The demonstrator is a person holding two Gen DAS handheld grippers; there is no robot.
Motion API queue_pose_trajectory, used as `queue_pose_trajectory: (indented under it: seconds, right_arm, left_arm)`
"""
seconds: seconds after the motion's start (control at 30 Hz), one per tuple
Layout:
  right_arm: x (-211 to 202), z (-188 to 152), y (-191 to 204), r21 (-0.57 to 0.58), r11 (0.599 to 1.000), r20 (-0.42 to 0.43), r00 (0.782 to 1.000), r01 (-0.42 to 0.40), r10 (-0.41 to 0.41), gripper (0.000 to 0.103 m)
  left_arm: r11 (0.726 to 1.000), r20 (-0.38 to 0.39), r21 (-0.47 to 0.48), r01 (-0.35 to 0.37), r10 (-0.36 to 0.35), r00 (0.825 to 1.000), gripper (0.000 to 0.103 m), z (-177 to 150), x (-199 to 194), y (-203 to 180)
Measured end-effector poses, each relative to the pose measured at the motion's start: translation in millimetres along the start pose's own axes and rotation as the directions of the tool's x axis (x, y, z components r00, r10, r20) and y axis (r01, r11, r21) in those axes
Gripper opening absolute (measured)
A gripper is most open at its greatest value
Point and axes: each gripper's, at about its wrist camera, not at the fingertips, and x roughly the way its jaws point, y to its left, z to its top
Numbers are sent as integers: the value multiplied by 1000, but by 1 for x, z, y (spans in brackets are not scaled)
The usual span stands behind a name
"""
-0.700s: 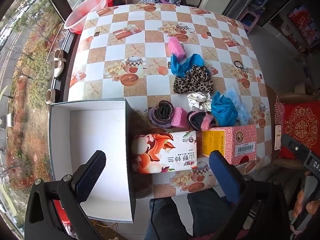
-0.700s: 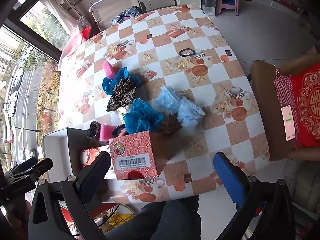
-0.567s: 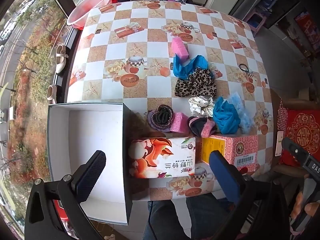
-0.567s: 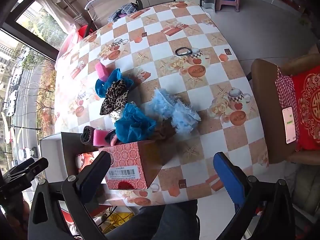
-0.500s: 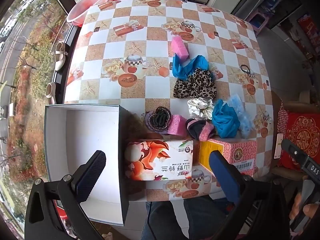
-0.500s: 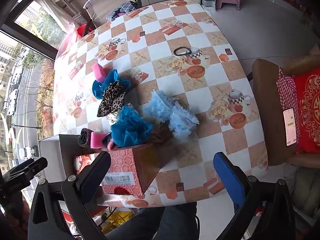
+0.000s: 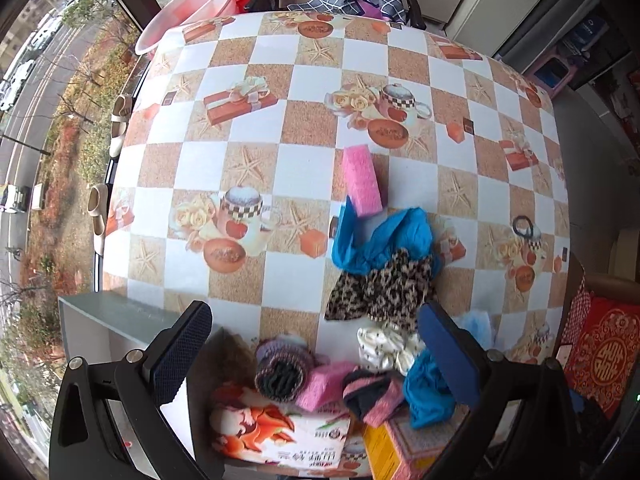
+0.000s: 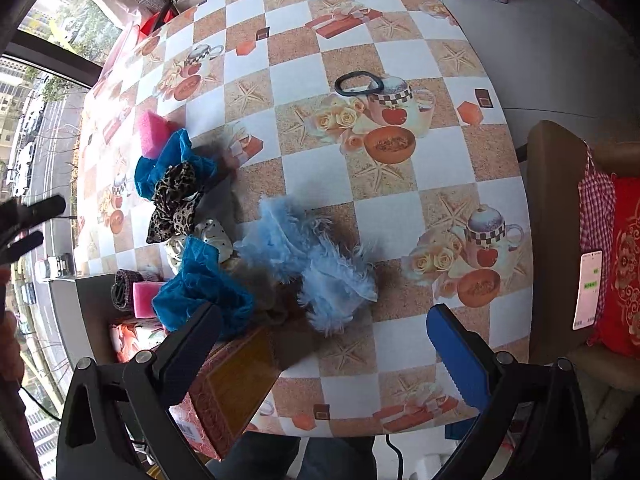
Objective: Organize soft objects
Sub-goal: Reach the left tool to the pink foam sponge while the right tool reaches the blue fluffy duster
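Soft items lie in a heap on the checkered table [image 7: 280,80]: a pink sponge [image 7: 361,180], a blue cloth [image 7: 380,240], a leopard scrunchie [image 7: 380,288], a white scrunchie [image 7: 380,346], a rolled purple sock [image 7: 280,372], a second pink sponge [image 7: 324,384] and a teal scrunchie [image 7: 424,392]. A fluffy light-blue piece [image 8: 312,256] lies to their right. My left gripper [image 7: 316,352] is open above the heap. My right gripper [image 8: 324,344] is open just before the fluffy piece. Both are empty.
An open white box [image 7: 108,320] stands at the table's near left. A floral tissue pack [image 7: 276,432] and a pink box [image 8: 224,392] lie at the near edge. A black hair tie [image 8: 356,82] lies farther right. A chair with a red cushion [image 8: 624,240] stands right.
Both grippers have moved forward and lower over the table, closer to the heap. The box and tissue pack have slid toward the bottom of the views. Jaws stay open.
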Motion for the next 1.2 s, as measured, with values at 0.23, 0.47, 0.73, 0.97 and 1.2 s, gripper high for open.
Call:
queue_pose_trajectory:
  seconds: [0.23,0.47,0.73,0.97,1.2]
  right_arm:
    - [20,11,-8,-20,1000,-37,999,20,-21,103]
    - [39,14,-8,-50,999,-58,998,18,-21,103]
    - [60,27,-15,-33,999,-59,998,31,-33,103]
    - [77,36,-29,-8,998,-65,996,65,-65,103]
    - [96,33,-28,-22,999,-72,997,40,-42,103]
  left_arm:
    - [998,0,14,-65,65,998,103,62,67,-32]
    - [973,-34,35,-228,229,973,102,83,129,-22]
    - [981,-41,-109,-161,157,987,102,77,112,57]
    - [982,-96,-165,-95,80,992,102,70,126,58]
    - [978,-1,68,-197,197,980,102,64,124,26]
